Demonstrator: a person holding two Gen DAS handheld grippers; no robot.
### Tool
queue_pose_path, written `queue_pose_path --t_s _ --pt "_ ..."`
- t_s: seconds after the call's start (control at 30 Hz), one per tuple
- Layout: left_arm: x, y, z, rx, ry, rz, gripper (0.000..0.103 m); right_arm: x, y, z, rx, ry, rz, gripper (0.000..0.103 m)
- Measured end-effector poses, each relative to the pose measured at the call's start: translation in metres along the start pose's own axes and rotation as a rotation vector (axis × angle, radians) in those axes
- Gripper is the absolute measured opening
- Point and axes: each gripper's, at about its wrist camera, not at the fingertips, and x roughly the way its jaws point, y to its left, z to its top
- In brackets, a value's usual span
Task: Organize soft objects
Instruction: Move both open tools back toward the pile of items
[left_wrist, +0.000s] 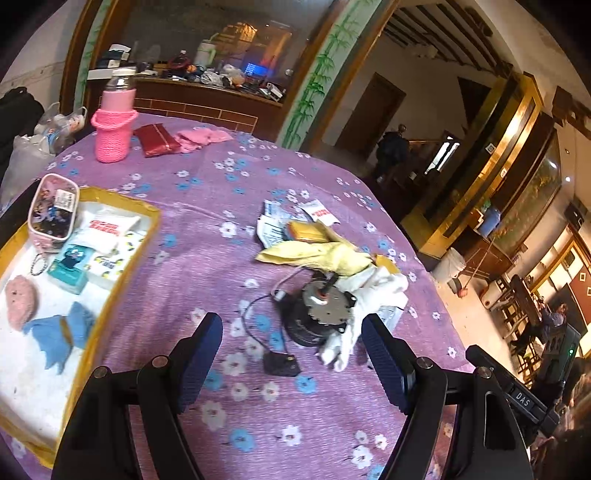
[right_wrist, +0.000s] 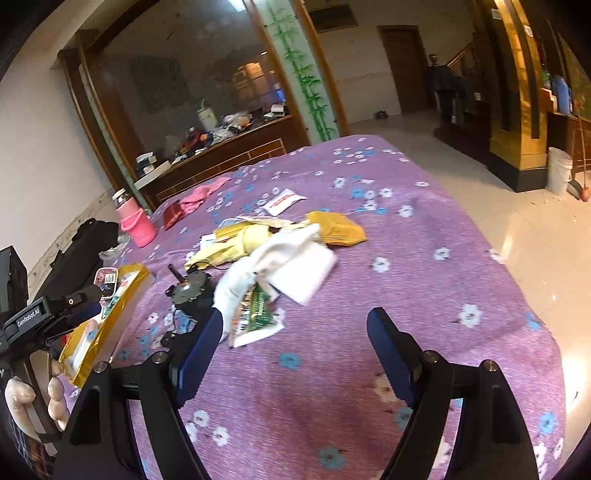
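A yellow-rimmed tray (left_wrist: 110, 295) at the left holds a pink pouch (left_wrist: 53, 210), tissue packs (left_wrist: 107, 229), a pink knitted piece (left_wrist: 20, 302) and a blue cloth (left_wrist: 59, 336). In the middle of the table lies a pile: a yellow cloth (left_wrist: 321, 253), a white glove (left_wrist: 369, 306), and a black motor (left_wrist: 317, 314) with a cable. My left gripper (left_wrist: 291, 354) is open and empty, just short of the motor. My right gripper (right_wrist: 295, 350) is open and empty above the purple cloth, near the white cloth (right_wrist: 280, 266), the yellow cloth (right_wrist: 243, 240) and a green packet (right_wrist: 258, 314).
A pink knit-covered bottle (left_wrist: 112, 125), a red wallet (left_wrist: 157, 140) and a pink cloth (left_wrist: 203, 137) lie at the table's far side. A white sachet (left_wrist: 321, 212) lies beyond the pile. The tray also shows in the right wrist view (right_wrist: 107, 321), behind the left gripper's body (right_wrist: 48, 314).
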Motion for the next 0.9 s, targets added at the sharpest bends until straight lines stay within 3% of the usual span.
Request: queue_pose_path --t_s 0.37,0.57,0.73,0.9 --pt "-0.013 -0.003 -0.016 0.034 0.002 0.01 0.081 0.012 -0.008 -0.009 0.045 0.013 0.031 0.08" --pt "-0.045 0.026 -0.031 0.049 -0.03 0.14 0.081 0.038 -0.008 -0.006 0.103 0.042 0.109 0.08" --pt "-0.044 0.06 -0.029 -0.011 -0.026 0.233 0.081 0.052 -0.005 0.014 0.047 0.057 0.105 0.08" --pt "-0.015 0.052 -0.021 0.005 0.023 0.183 0.081 0.062 -0.018 0.043 0.025 0.045 0.049 0.08"
